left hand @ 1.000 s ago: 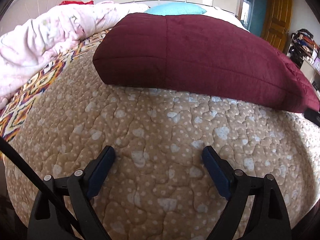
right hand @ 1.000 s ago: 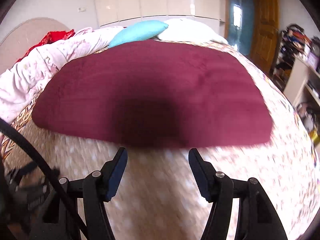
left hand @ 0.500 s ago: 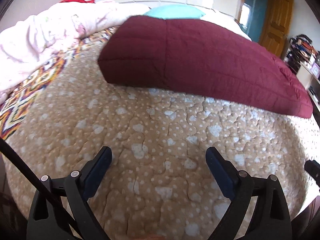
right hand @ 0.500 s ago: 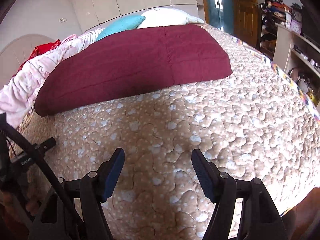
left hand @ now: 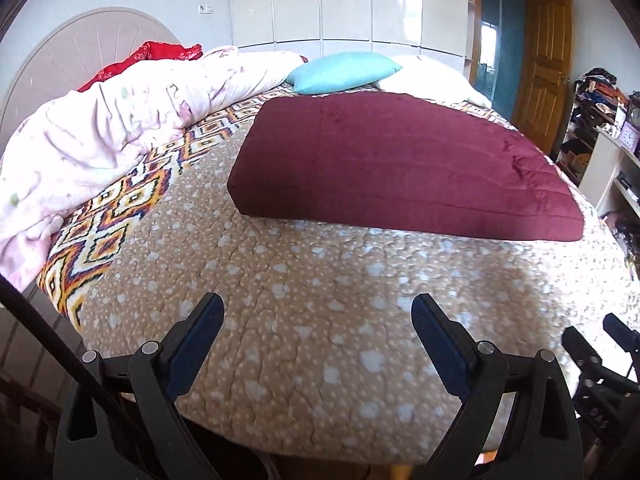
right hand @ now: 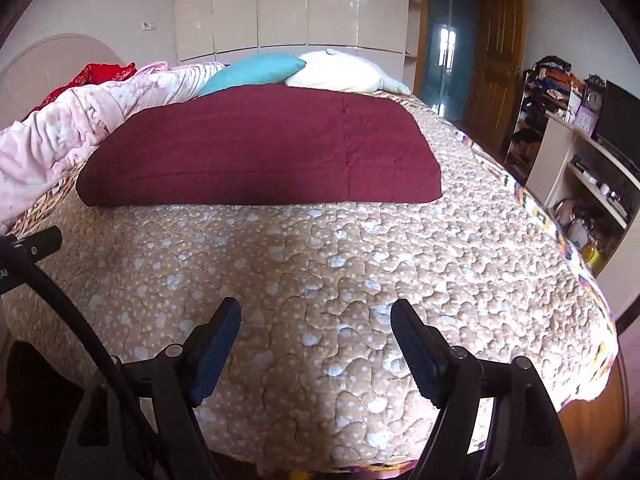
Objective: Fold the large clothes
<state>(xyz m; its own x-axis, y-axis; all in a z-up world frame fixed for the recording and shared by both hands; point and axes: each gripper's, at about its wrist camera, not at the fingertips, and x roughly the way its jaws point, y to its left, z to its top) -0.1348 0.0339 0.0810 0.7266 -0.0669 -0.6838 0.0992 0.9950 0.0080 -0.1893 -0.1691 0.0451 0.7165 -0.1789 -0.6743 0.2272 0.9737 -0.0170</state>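
Note:
A thick maroon quilted blanket [left hand: 404, 168] [right hand: 260, 148] lies folded into a flat rectangle on the tan dotted bedspread [left hand: 304, 304] [right hand: 340, 272]. My left gripper [left hand: 316, 316] is open above the bedspread near the foot of the bed, well short of the blanket, with nothing between its fingers. My right gripper [right hand: 316, 316] also hovers over the bedspread near the bed's end; its jaws are opening and hold nothing. The right gripper's black frame [left hand: 600, 356] shows at the lower right of the left wrist view.
A crumpled pink floral duvet [left hand: 100, 136] [right hand: 52, 132] runs along the left side. A teal pillow [left hand: 344, 72] [right hand: 252, 72] and a white pillow [right hand: 340, 72] lie beyond the blanket. White shelves [right hand: 588, 184] and a wooden door [left hand: 544, 72] stand to the right.
Both grippers have drawn back and away from the maroon blanket, toward the foot of the bed. The left one rose. The right gripper's jaws have spread wider.

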